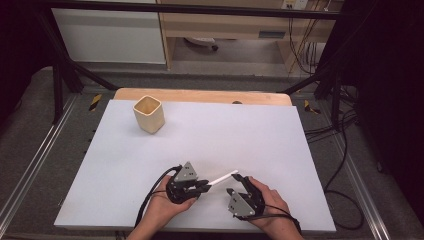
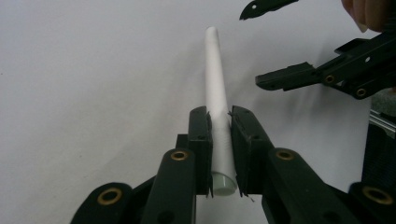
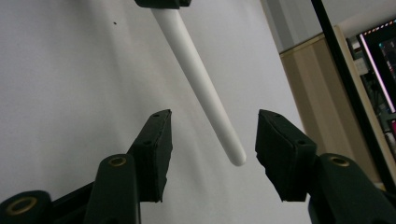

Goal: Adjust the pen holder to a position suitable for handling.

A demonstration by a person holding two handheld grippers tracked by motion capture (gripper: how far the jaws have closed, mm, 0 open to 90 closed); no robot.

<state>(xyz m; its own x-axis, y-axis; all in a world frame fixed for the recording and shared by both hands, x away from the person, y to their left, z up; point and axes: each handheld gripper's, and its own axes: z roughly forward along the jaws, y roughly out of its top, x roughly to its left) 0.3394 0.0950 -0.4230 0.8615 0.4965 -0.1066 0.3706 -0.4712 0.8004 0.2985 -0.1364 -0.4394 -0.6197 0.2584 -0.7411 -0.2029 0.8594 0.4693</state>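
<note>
A slim white stick (image 1: 223,177) is held near the table's front edge. My left gripper (image 1: 202,186) is shut on one end of the stick (image 2: 217,112), which runs away from its jaws over the white table. My right gripper (image 1: 241,180) is at the stick's free end (image 3: 205,88). Its jaws stand apart on either side of the rounded tip, and the pads (image 3: 156,149) do not touch it. In the left gripper view, the right gripper's black fingers (image 2: 289,77) sit just right of the stick.
A cream square cup (image 1: 149,114) stands upright at the table's back left. The white table sheet (image 1: 210,135) lies on a wooden top (image 1: 200,95). Cables (image 1: 345,150) lie on the floor to the right.
</note>
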